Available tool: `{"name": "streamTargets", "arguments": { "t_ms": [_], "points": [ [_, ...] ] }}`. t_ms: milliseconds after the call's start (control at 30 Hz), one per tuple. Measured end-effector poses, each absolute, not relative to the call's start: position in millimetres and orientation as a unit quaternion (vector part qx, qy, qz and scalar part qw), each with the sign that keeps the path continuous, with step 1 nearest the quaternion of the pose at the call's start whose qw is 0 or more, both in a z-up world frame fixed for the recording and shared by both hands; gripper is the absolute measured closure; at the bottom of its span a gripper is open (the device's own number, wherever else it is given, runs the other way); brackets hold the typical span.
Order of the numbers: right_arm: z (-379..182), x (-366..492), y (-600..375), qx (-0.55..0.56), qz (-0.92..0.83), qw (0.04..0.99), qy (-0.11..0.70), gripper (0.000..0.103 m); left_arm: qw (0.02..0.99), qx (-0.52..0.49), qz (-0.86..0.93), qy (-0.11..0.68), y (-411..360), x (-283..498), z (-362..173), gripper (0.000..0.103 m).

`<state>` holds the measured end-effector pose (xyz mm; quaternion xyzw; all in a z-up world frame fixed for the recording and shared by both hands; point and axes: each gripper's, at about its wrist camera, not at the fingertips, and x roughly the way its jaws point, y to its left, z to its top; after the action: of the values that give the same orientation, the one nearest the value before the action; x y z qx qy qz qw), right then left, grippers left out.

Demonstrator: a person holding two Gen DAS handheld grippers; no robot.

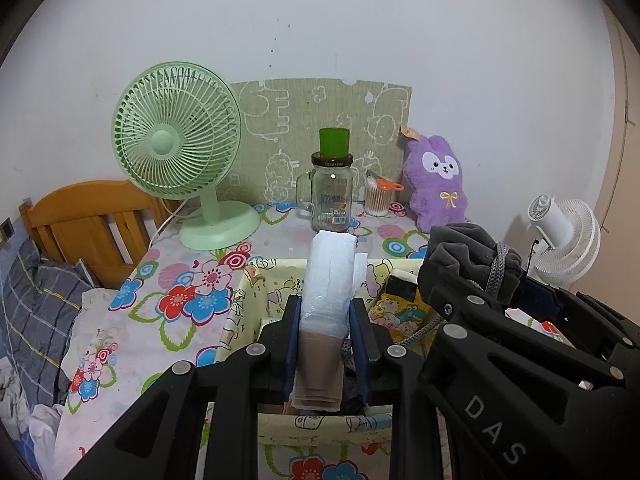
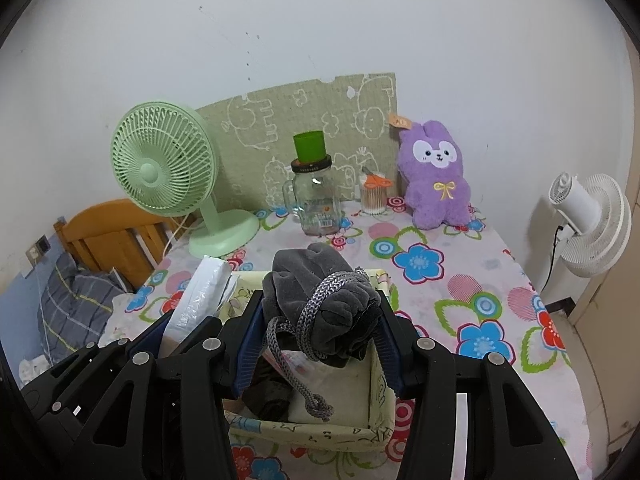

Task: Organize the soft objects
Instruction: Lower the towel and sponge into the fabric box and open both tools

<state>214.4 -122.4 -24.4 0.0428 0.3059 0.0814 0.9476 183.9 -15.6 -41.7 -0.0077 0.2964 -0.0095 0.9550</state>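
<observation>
Grey velvet bundle (image 2: 320, 304), tied round with a braided grey cord (image 2: 316, 312), sits clamped between the blue pads of the right gripper (image 2: 320, 320), held above the open fabric basket (image 2: 376, 376) with its cartoon-print lining; the cord's knotted end dangles down into the basket. At 9 o'clock from it, the left gripper (image 1: 326, 336) is closed on a white and beige rolled packet (image 1: 328, 280) in clear wrap, standing upright over the same basket. From the left wrist view the bundle (image 1: 472, 256) shows at 3 o'clock of the packet, just beside it. Inside the basket lie a dark cloth (image 2: 268, 392) and a colourful cartoon packet (image 1: 396, 312).

The basket stands on the counter (image 2: 460, 280), covered in a flowered cloth. Toward 12 o'clock, along the wall, stand a glass mug jar (image 2: 316, 204) with a green cup (image 2: 309, 146) on its lid, a tub of cotton swabs (image 2: 374, 196) and a purple plush rabbit (image 2: 436, 176). At 10 o'clock is a green desk fan (image 2: 168, 168); a white fan (image 2: 592, 224) stands off the counter at 3 o'clock, and a wooden bed headboard (image 2: 108, 236) at 9 o'clock
</observation>
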Motion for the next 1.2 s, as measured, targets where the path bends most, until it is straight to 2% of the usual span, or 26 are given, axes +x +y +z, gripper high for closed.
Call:
{"name": "streamTargets", "arguments": {
  "t_ms": [200, 433, 567, 733, 1100, 1167, 1200],
  "points": [
    [-34.3, 222.5, -120.6, 0.041, 0.081, 0.944, 0.318, 0.049, 0.951, -0.01, -0.009, 0.308, -13.2, 193.0, -51.6, 0.076],
    [-46.4, 232.0, -114.9, 0.038, 0.087, 0.938, 0.334, 0.049, 0.946, -0.011, 0.0, 0.323, -7.8, 200.6, -63.0, 0.059],
    [-49.9, 235.7, -109.7, 0.035, 0.095, 0.937, 0.335, 0.049, 0.944, -0.014, 0.006, 0.329, -3.6, 201.4, -65.7, 0.044],
    [-52.1, 241.5, -102.0, 0.032, 0.114, 0.936, 0.332, 0.049, 0.941, -0.02, 0.012, 0.337, 3.0, 203.9, -68.0, 0.035],
    [-58.5, 256.6, -90.8, 0.033, 0.149, 0.93, 0.334, 0.047, 0.935, -0.034, 0.011, 0.354, 12.7, 214.9, -74.8, 0.032],
    [-61.2, 259.8, -90.7, 0.037, 0.155, 0.927, 0.34, 0.044, 0.934, -0.033, 0.008, 0.357, 11.7, 216.1, -75.8, 0.03],
    [-62.0, 260.5, -90.9, 0.037, 0.154, 0.927, 0.341, 0.037, 0.933, -0.031, 0.006, 0.358, 11.0, 216.5, -76.3, 0.029]
  ]
}}
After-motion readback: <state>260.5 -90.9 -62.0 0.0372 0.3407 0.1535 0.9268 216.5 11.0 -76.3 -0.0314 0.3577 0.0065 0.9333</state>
